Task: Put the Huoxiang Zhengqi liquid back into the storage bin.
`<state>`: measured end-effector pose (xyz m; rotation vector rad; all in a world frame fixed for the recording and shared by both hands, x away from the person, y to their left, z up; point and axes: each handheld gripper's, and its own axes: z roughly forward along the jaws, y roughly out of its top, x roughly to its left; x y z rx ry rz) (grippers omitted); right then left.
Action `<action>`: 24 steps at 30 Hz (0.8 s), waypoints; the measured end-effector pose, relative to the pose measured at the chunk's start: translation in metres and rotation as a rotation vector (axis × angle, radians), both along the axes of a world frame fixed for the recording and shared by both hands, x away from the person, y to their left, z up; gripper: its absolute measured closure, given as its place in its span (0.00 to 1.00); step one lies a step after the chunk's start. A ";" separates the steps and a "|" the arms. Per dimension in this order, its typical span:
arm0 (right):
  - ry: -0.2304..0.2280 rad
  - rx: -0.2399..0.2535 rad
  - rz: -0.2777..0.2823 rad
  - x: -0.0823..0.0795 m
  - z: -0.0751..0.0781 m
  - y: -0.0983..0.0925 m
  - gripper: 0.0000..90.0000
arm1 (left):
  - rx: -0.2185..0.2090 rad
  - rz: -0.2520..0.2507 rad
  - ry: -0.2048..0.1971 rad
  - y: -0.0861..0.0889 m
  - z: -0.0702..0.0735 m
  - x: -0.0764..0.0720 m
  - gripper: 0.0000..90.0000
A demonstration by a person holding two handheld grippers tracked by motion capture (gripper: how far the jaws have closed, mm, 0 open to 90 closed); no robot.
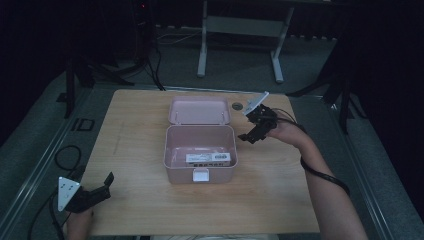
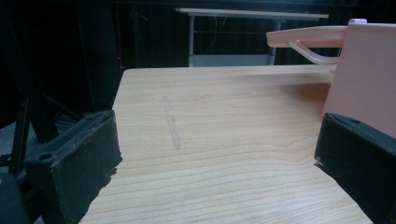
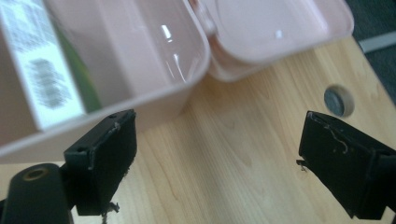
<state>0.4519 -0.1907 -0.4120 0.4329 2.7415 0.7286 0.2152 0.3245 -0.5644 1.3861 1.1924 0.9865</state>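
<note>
Our right claw (image 1: 248,131) hangs with its jaws wide apart and empty, just beside the pink box (image 1: 200,152) at mid-table, its lid (image 1: 199,110) thrown back flat. Our left claw (image 1: 95,192) rests open too, well apart. We judge the box light, stiff, slick plastic; the lid's rim looks the best hold.

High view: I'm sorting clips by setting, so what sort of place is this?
Probably a lab or recording workspace: a bare wooden table holding one open pink box, dark surroundings, cables on the floor, and an adjustable desk frame behind.
</note>
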 end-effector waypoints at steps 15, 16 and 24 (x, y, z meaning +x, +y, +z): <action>-0.070 0.192 -0.228 0.002 -0.072 -0.056 0.13 | -0.002 -0.002 -0.001 0.000 0.000 0.000 0.00; -0.080 0.196 -0.239 0.001 -0.076 -0.059 0.12 | -0.001 -0.001 -0.001 0.000 0.000 0.000 0.00; -0.113 0.241 -0.334 -0.007 -0.098 -0.088 0.13 | -0.003 0.000 -0.001 0.000 0.000 0.000 0.00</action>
